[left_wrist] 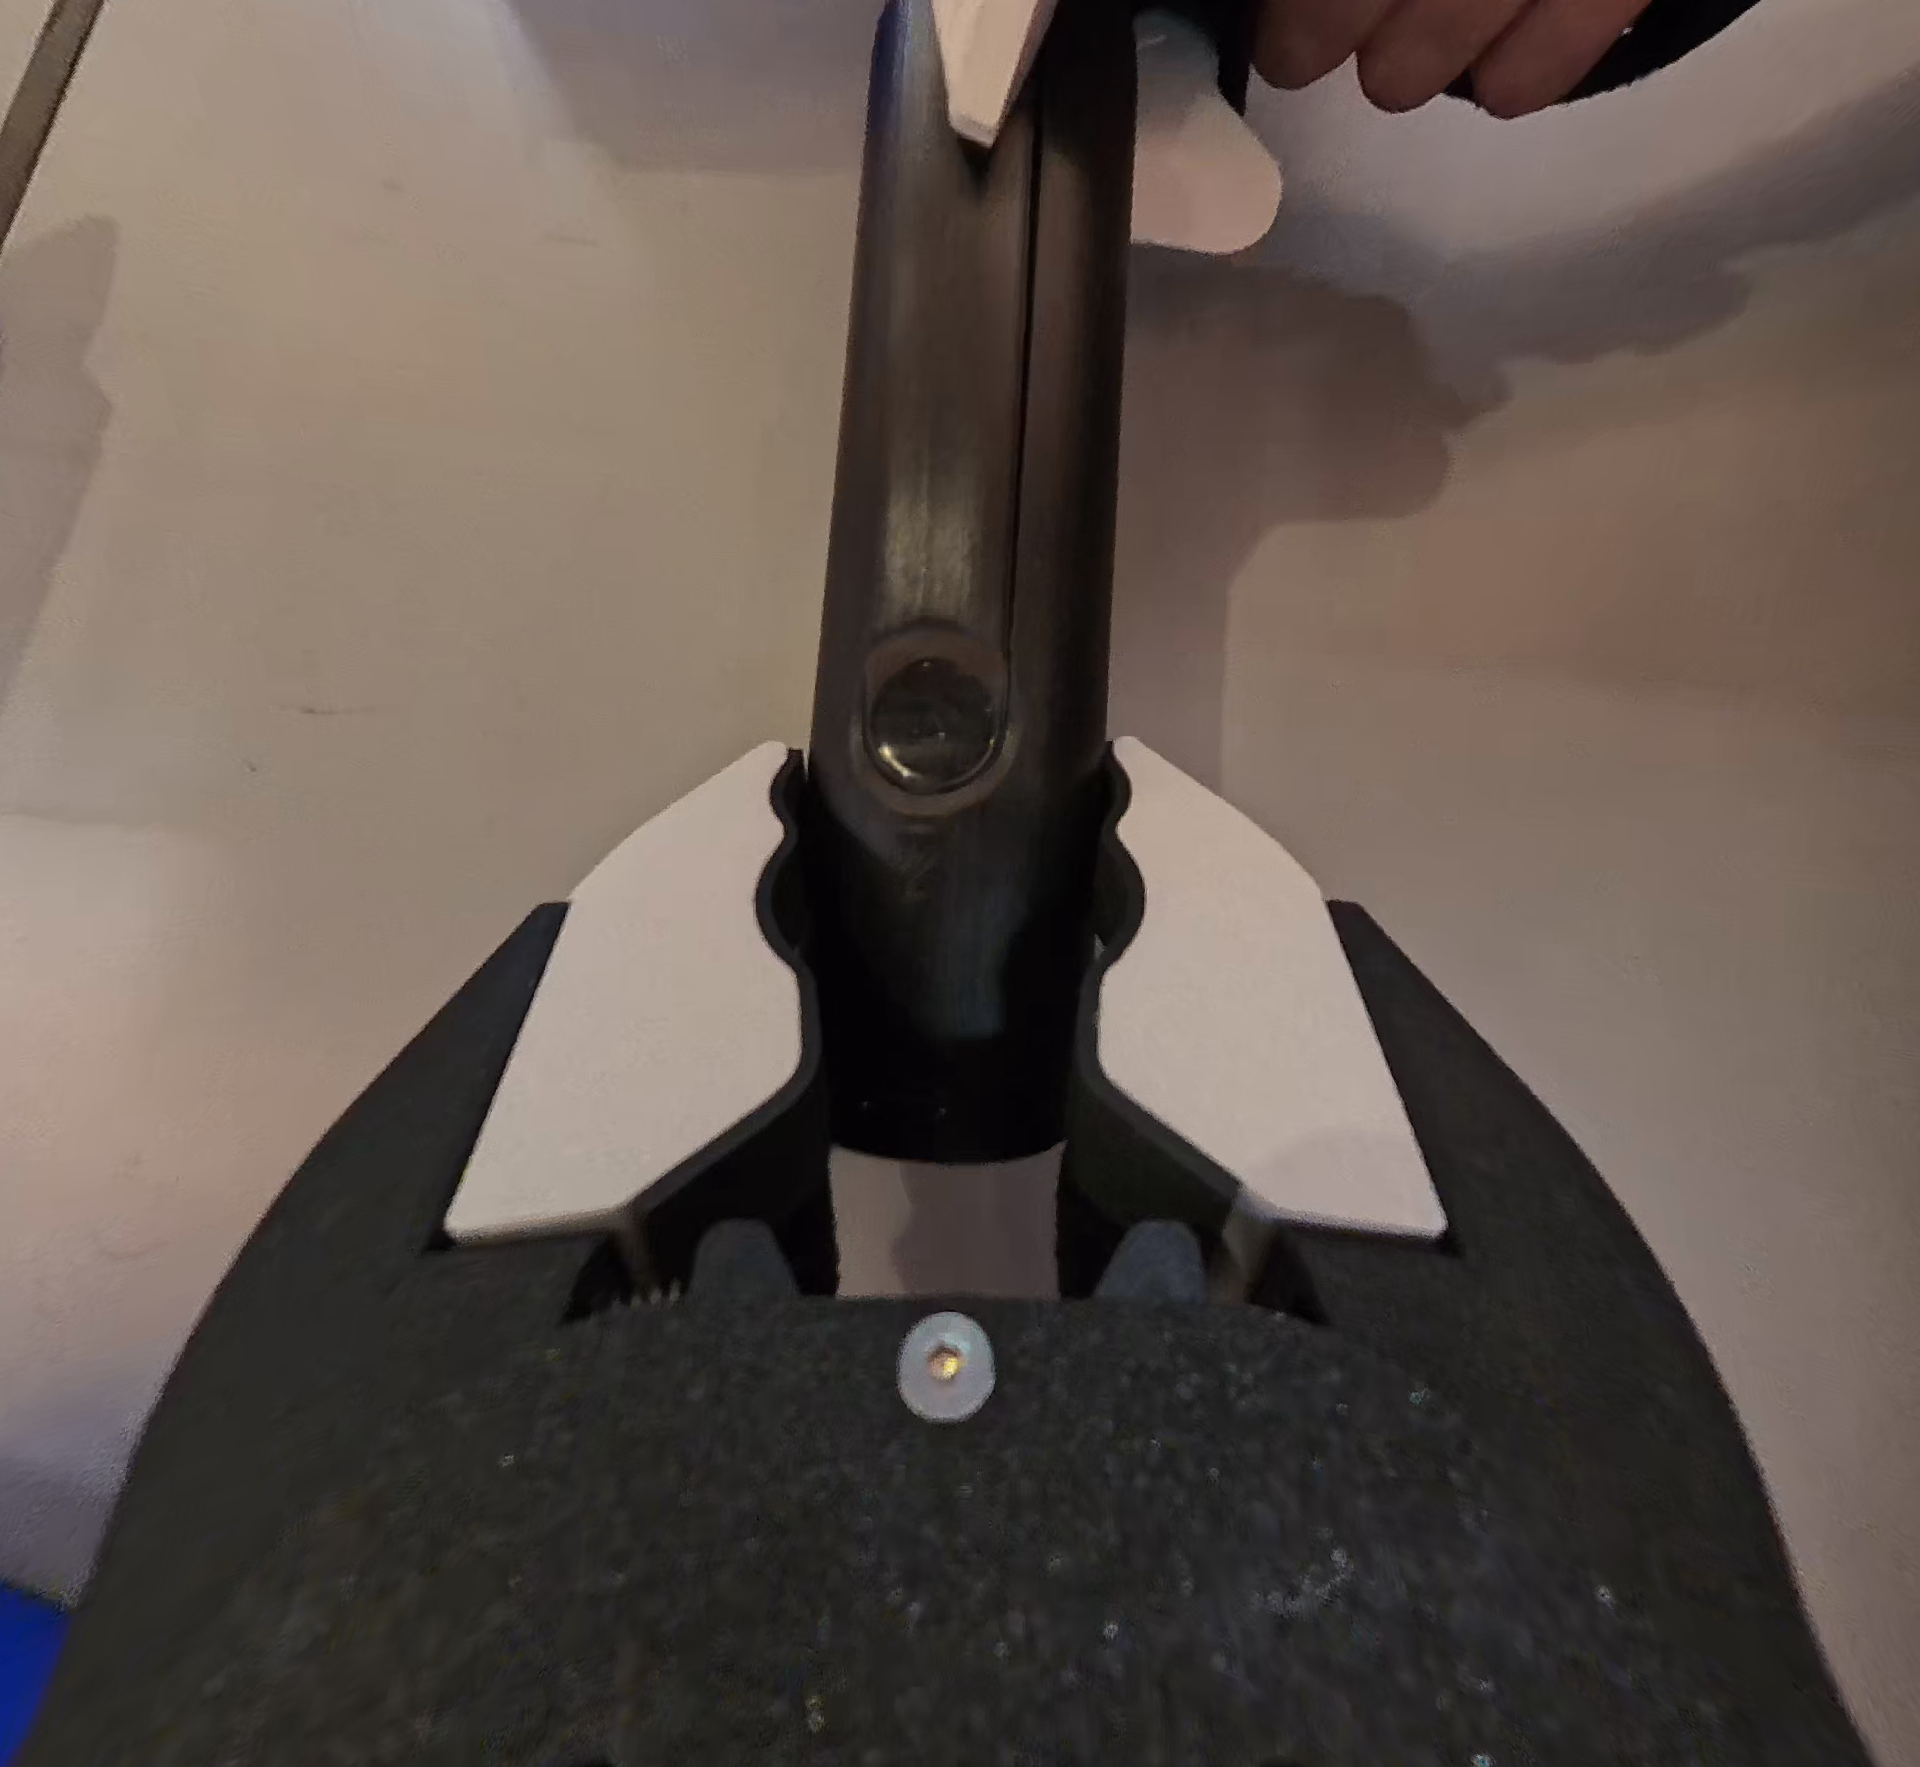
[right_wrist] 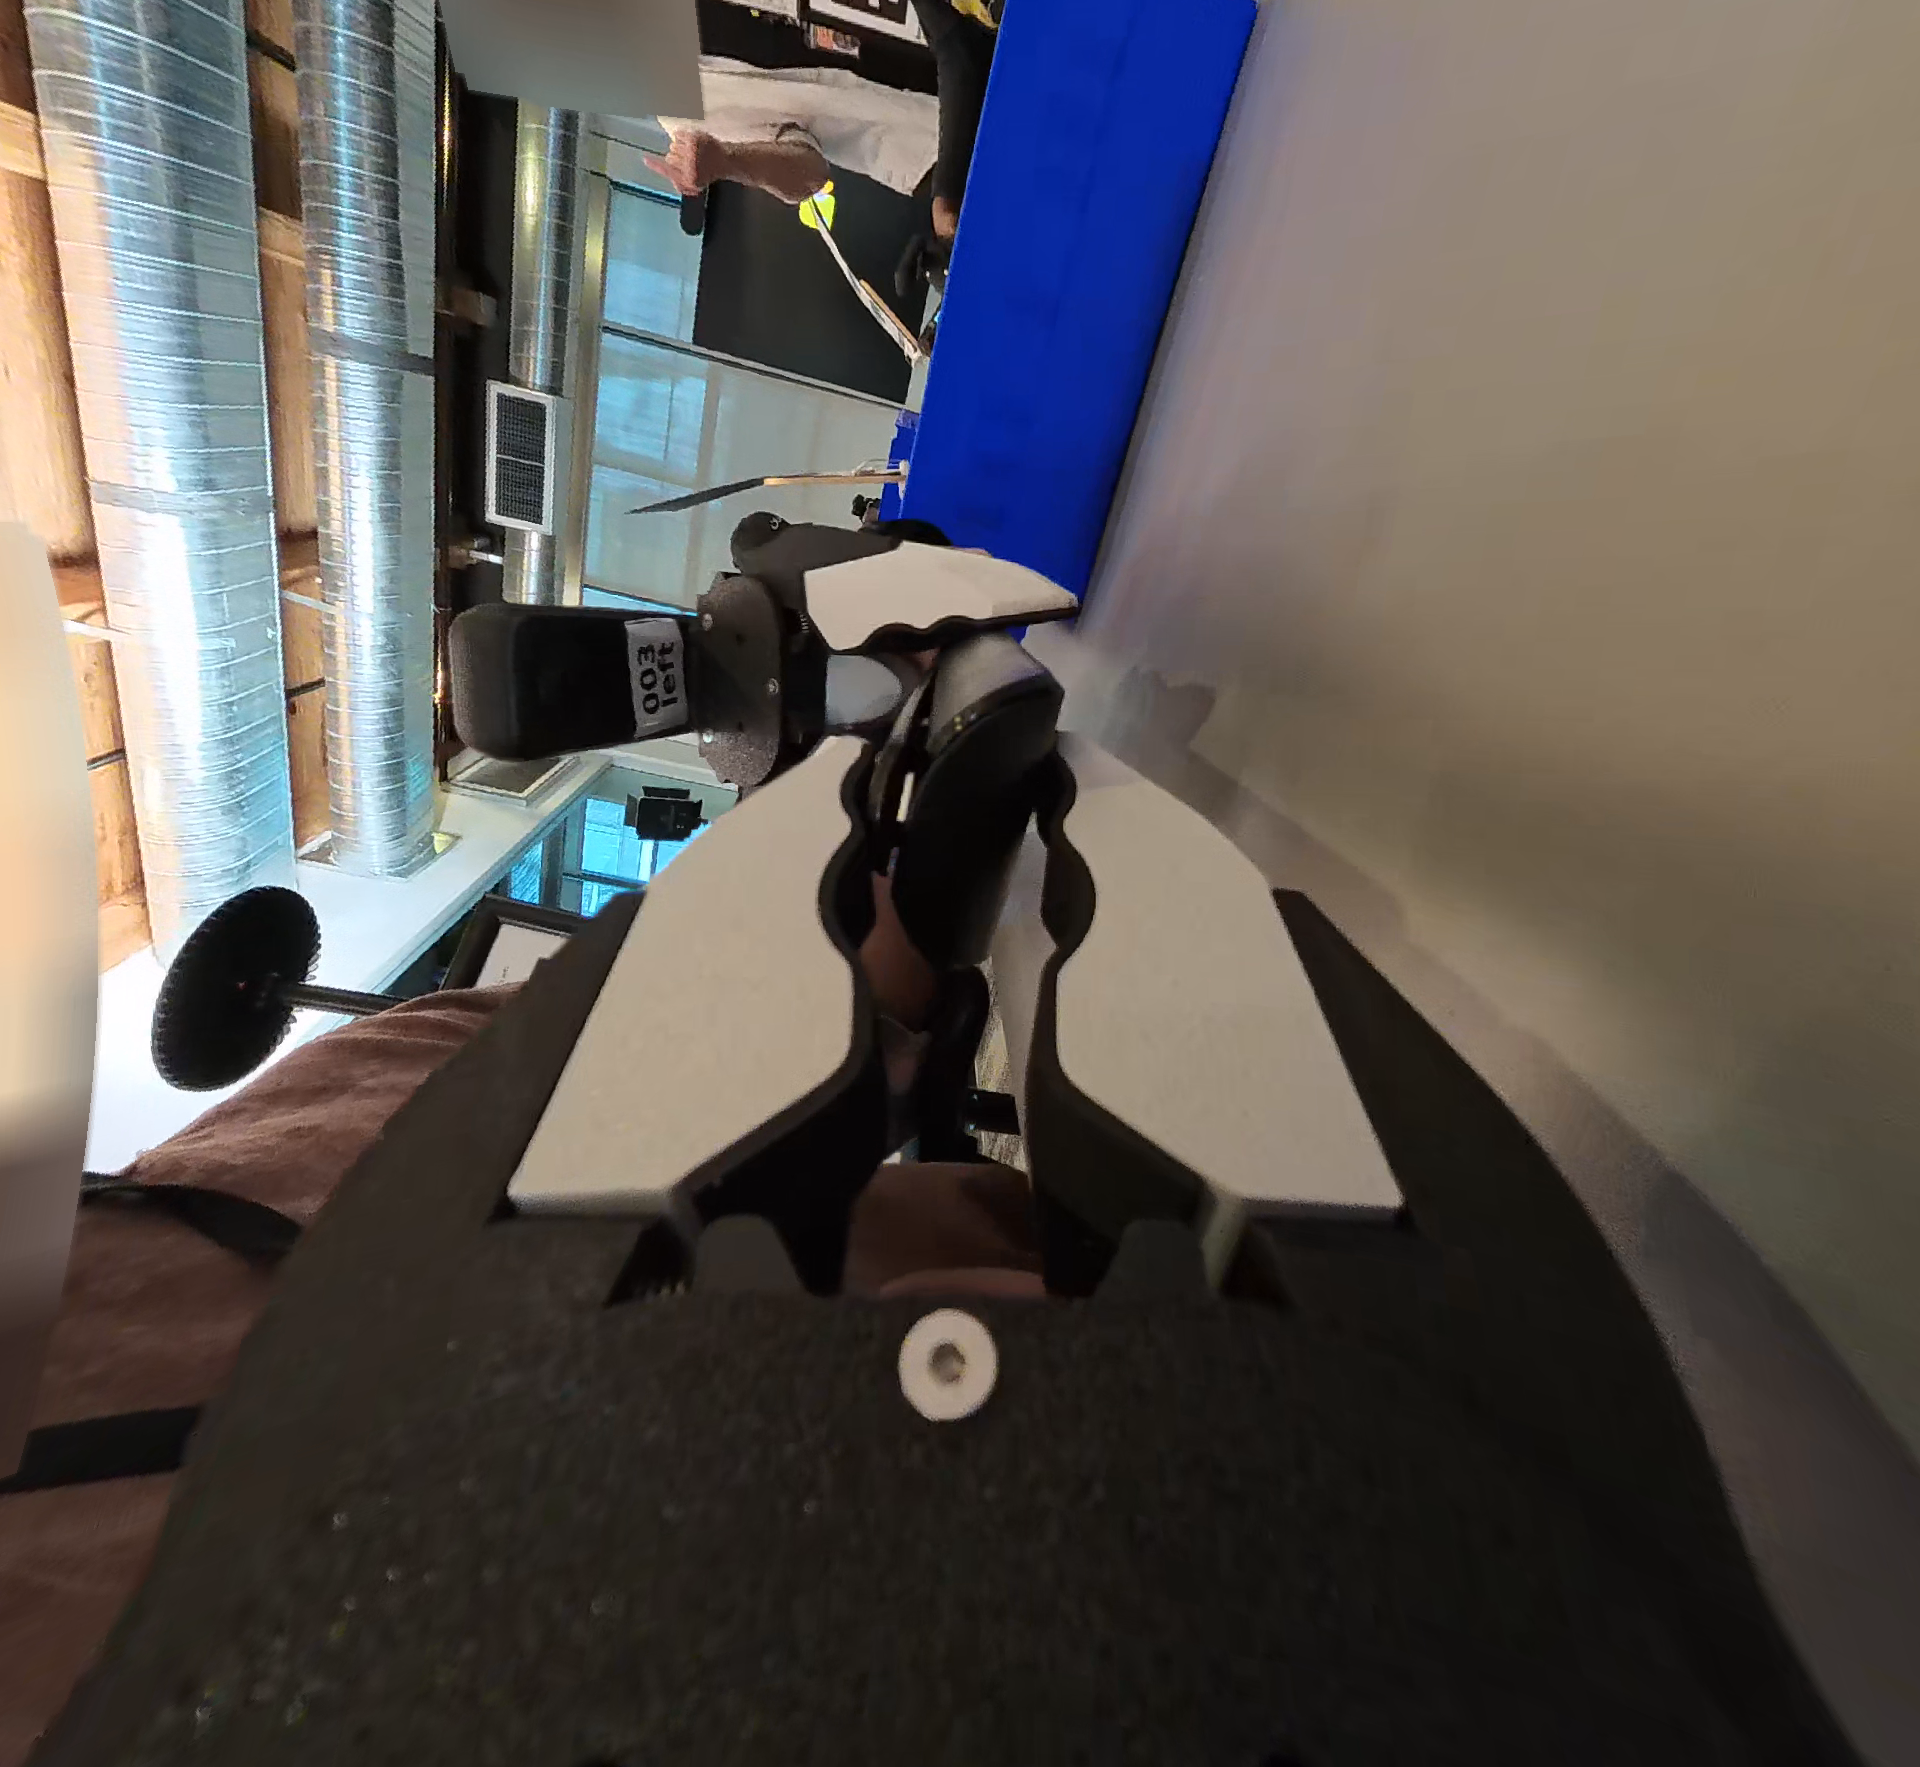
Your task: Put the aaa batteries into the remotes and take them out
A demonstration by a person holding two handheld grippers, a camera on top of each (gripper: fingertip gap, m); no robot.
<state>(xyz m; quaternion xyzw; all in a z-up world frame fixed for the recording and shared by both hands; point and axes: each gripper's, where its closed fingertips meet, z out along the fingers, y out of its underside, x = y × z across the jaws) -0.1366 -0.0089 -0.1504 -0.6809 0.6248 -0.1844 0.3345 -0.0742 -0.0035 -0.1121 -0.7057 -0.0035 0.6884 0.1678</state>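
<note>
Pale matte tabletop (left_wrist: pixel 416 470) edged by a bright blue flat panel (right_wrist: pixel 1081 263); beyond it, two ribbed silver ventilation ducts (right_wrist: pixel 156 367) against wooden boards, a white louvred vent grille (right_wrist: pixel 520 460), and a black round-headed stand (right_wrist: pixel 234 988).

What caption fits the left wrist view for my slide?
Left tongs shut on a dark remote over the pale table, while the right tongs grip its far end.

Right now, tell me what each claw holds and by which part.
The left claw is shut on the near end of the dark remote. The right claw straddles the remote's far end; whether it grips cannot be told.
</note>
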